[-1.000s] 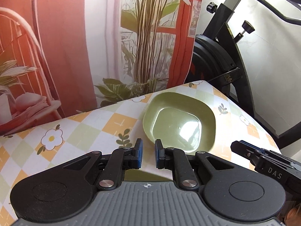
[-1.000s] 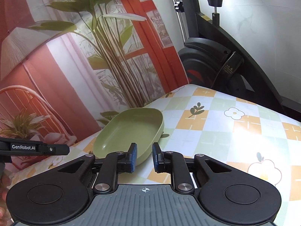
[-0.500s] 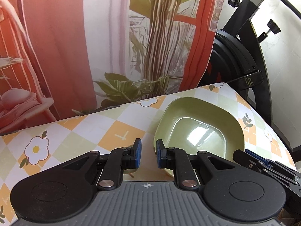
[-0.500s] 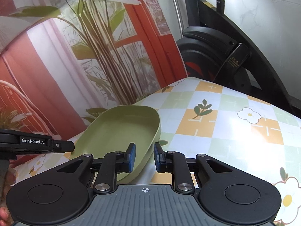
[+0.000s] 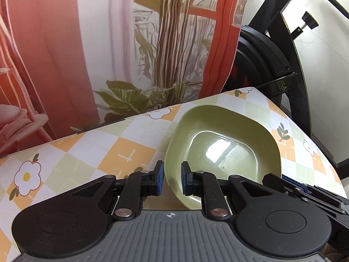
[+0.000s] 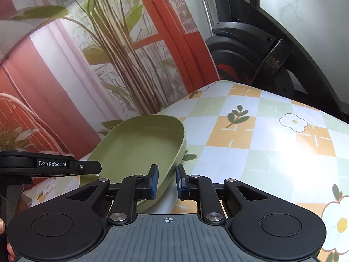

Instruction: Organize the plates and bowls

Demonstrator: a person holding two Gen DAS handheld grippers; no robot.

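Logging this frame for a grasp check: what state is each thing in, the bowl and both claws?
Green bowl: upright on the checked tablecloth, empty.
Left claw: open, jaws either side of the bowl's near rim, not closed on it.
Right claw: open, jaws either side of the bowl's edge, holding nothing.

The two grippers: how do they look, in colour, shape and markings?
Both grippers, left and right, look alike: black linkage arms with silver pivot pins, round black discs either side, blue pads on the fingertips, and a grey ribbed base with a crosshair mark. The left one's side reads "GenRobot.AI" in white.
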